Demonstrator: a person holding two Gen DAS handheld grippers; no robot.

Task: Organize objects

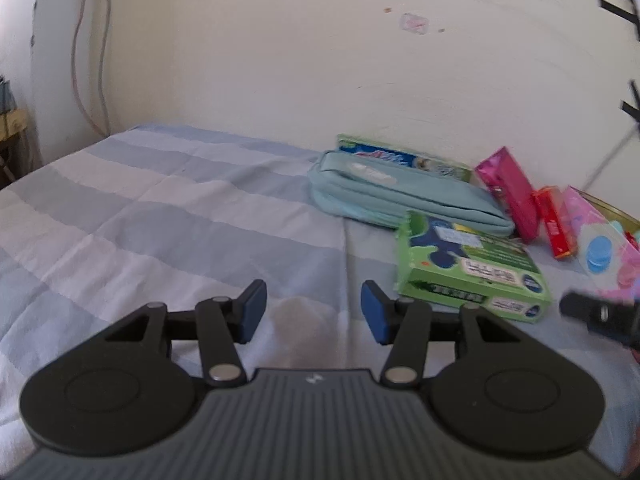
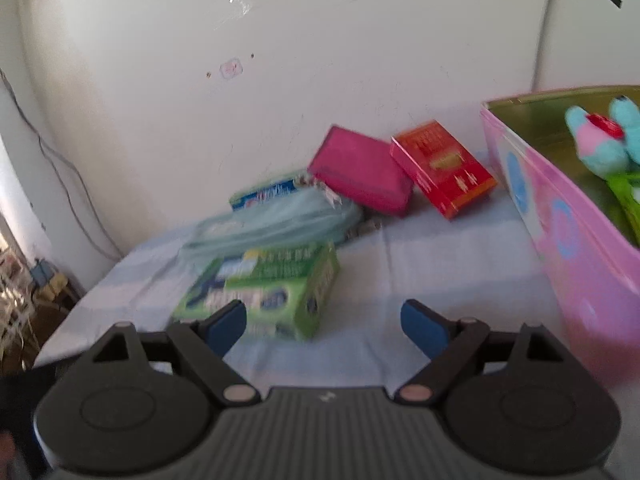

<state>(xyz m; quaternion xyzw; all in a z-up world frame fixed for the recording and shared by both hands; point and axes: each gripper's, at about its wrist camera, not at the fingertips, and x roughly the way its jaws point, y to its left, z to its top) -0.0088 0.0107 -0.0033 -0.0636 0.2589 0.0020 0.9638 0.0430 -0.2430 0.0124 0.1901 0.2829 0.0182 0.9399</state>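
On the blue striped bed sheet [image 1: 160,208] lies a green box [image 1: 472,268] [image 2: 276,292]. Behind it lie a light teal pouch [image 1: 400,196] [image 2: 272,224], a blue and green toothpaste box [image 1: 404,158] [image 2: 266,194], a magenta box [image 1: 508,192] [image 2: 360,170] and a red box [image 1: 554,224] [image 2: 442,168]. My left gripper [image 1: 314,312] hovers open over bare sheet, left of the green box. My right gripper [image 2: 324,326] stands wide open and holds nothing, with the green box just ahead of its left finger. The right wrist picture is blurred.
A pink bin [image 2: 568,216] [image 1: 600,240] stands at the right, with a blue and pink plush toy [image 2: 600,140] inside. The wall runs close behind the objects. Cables hang at the left wall [image 1: 80,60]. The bed's left edge drops off toward clutter [image 2: 24,300].
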